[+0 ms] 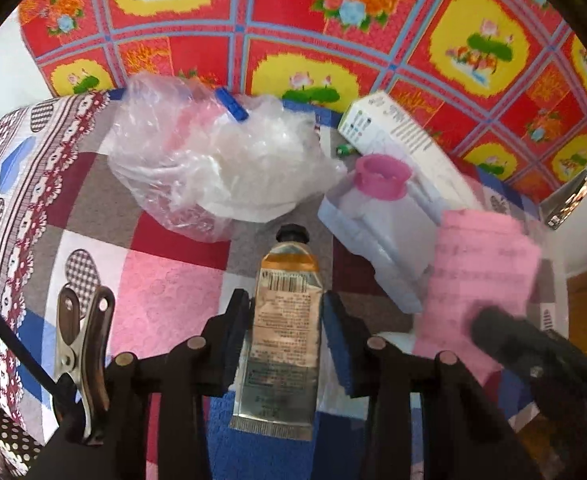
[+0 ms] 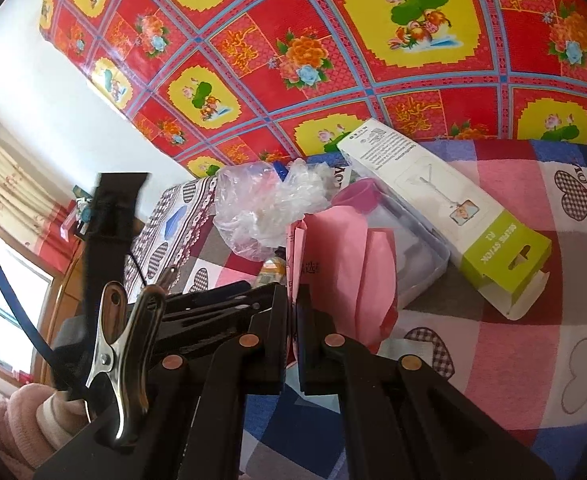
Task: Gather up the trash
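On the bed: clear crumpled plastic bag (image 1: 213, 160), long white-and-green cardboard box (image 2: 445, 208).
Left gripper (image 1: 286, 336): fingers clamp a flattened metal cream tube (image 1: 283, 340), seemingly lifted clear.
Right gripper (image 2: 293, 320): fingers pinch folded pink paper (image 2: 341, 264).

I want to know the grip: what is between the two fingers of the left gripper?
A cream tube, cap pointing away, seen in the left wrist view.
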A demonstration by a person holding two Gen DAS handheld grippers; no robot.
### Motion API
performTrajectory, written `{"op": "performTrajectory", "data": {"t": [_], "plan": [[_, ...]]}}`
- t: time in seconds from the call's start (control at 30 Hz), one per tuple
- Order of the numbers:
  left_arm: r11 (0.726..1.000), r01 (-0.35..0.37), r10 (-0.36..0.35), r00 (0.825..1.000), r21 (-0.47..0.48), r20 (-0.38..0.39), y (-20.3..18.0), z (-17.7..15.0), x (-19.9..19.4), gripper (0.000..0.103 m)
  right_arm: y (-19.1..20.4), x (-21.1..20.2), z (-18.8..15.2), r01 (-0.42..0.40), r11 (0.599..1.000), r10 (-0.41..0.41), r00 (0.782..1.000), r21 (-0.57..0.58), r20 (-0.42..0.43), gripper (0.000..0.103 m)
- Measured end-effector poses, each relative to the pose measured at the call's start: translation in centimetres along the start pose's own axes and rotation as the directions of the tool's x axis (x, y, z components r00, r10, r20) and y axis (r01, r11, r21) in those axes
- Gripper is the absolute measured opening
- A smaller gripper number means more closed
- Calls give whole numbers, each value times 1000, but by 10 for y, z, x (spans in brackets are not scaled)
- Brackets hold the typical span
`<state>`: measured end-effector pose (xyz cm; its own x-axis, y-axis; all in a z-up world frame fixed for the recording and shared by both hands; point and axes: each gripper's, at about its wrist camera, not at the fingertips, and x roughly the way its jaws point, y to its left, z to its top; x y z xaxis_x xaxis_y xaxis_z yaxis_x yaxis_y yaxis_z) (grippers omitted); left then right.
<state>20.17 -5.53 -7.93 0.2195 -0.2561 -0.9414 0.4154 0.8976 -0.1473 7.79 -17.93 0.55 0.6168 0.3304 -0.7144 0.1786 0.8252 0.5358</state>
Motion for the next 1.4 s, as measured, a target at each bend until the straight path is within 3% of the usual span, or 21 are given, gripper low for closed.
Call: {"op": "performTrajectory", "data": {"t": [0.5, 1.4], "plan": [[998, 37, -33, 996, -45, 86, 24, -7, -53, 40, 48, 14, -9, -14, 998, 13, 1000, -66, -13, 5], [992, 48, -25, 982, -118, 185, 135, -26, -120, 40, 167, 55, -30, -32, 985, 25, 999, -171, -46, 5]]}}
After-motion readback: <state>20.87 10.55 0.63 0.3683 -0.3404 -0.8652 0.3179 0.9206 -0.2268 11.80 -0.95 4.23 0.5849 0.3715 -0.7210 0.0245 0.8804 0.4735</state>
